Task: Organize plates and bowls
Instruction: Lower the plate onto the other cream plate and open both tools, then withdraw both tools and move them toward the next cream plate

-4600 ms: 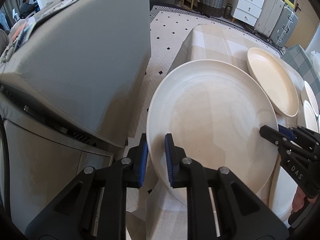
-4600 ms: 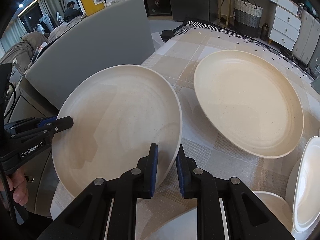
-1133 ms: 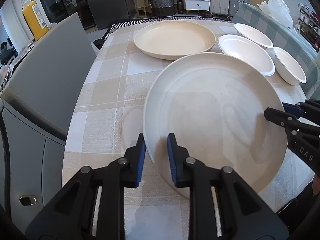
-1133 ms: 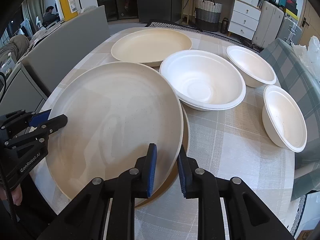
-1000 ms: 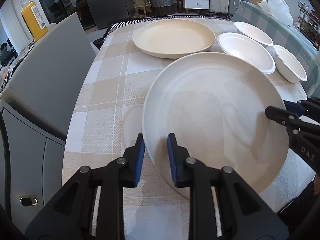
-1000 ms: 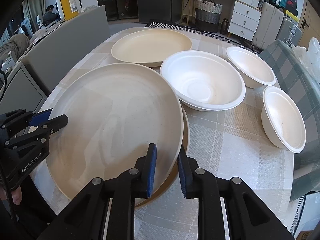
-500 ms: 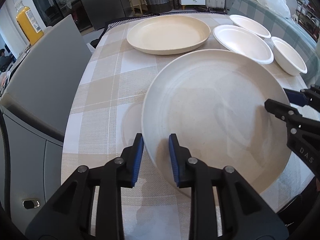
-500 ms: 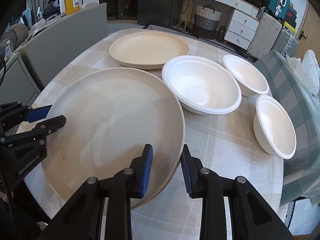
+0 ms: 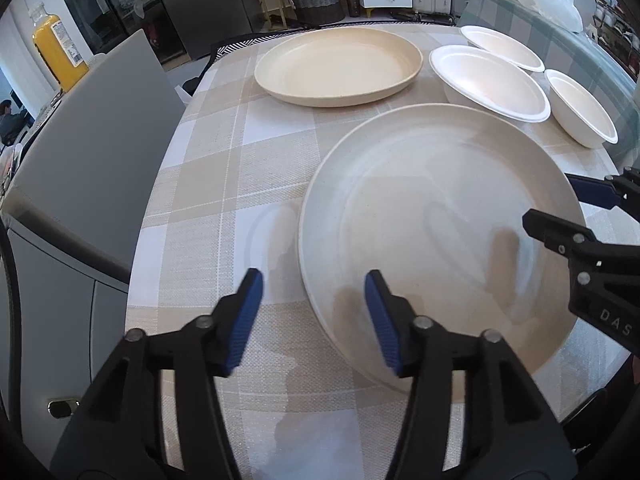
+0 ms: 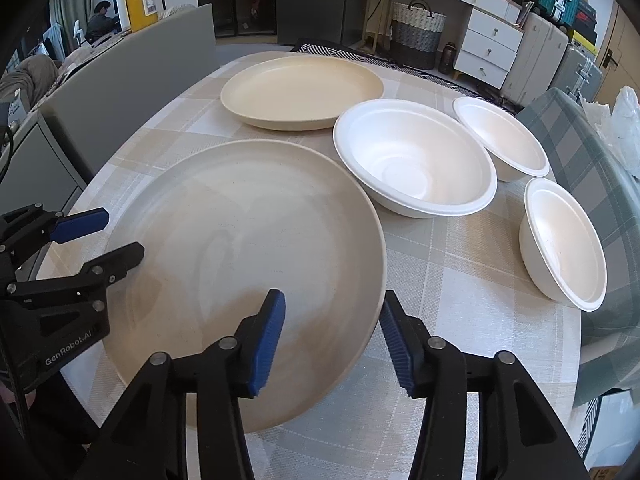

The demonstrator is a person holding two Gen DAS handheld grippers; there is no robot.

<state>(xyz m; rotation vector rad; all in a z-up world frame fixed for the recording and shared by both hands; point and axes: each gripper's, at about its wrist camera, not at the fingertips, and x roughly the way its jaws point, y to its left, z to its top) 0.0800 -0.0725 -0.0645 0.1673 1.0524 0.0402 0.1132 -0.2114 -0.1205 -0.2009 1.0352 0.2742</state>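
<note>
Checked cloth covers the table (image 9: 224,184), on which every dish is laid out. At the left of the left wrist view, the left gripper (image 9: 314,312) is seen with its jaws opening; the left rim of the big near plate (image 10: 248,248) lies between the blue pads, and neither pad is seen to press on it. One pad stands over the bare cloth just outside the rim, the other over the plate's inner face. The plate lies flat on the cloth. Farther back, a second cream plate (image 10: 300,92) is set apart from it. To the right of the near plate, a large white bowl (image 10: 416,164) sits close beside its rim, and two smaller white bowls (image 10: 500,136) (image 10: 560,240) are placed beyond that. At the plate's right rim, the right gripper (image 10: 332,328) is seen with jaws likewise opening, the rim between its pads and touched by neither.
</note>
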